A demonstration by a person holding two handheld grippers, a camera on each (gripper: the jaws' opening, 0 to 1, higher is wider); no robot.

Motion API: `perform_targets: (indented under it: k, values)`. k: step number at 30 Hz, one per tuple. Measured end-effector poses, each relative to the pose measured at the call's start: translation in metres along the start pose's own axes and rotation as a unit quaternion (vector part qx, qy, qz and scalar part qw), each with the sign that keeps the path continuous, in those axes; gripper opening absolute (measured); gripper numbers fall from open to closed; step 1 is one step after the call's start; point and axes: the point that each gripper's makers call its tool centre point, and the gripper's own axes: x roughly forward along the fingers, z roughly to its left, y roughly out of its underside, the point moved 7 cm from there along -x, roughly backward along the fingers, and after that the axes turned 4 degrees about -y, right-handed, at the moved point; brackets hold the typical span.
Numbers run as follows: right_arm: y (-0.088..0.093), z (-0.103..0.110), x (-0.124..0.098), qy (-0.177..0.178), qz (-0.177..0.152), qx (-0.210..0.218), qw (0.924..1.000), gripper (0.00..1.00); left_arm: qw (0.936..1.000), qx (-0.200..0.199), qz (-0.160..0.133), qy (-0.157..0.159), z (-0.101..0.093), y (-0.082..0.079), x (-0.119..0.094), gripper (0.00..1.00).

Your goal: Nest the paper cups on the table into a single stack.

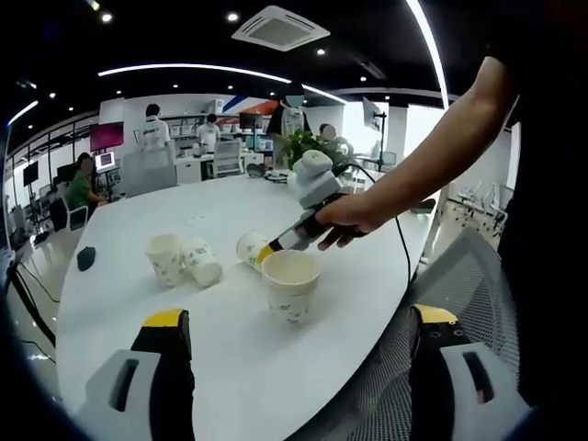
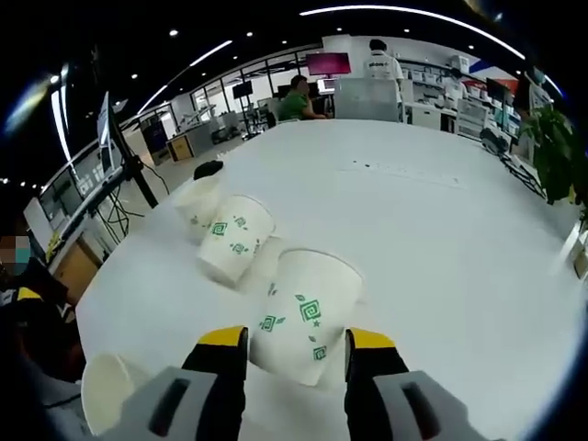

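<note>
The right tongs [image 2: 296, 354] are clamped on a white paper cup with green square-spiral prints [image 2: 303, 317] lying on its side; squeezing harder could crumple its thin wall, or it could slip free once lifted. The left tongs [image 1: 299, 331] stand apart, holding nothing, near an upright white paper cup [image 1: 290, 285]. Two more cups [image 1: 184, 260] lie toppled together further across the round white desk [image 1: 230, 207], all unstacked, clean and undented.
</note>
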Motion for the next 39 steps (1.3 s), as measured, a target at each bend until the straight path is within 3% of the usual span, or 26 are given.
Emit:
perform_targets:
  k: [15,30,39]
  values:
    - [0.005,-0.004,0.0,0.002,0.002,0.015,0.9999,0.35,1.0,-0.002,0.007,-0.003,0.003,0.0,0.002,0.96]
    - [0.01,-0.008,-0.017,-0.004,-0.028,0.025,0.9993,0.34,0.9999,0.001,0.003,0.01,0.003,-0.007,0.011,0.93]
    - [0.008,-0.008,-0.036,-0.013,-0.062,0.029,0.9976,0.34,0.9998,0.005,0.003,0.019,0.0,-0.016,0.021,0.94]
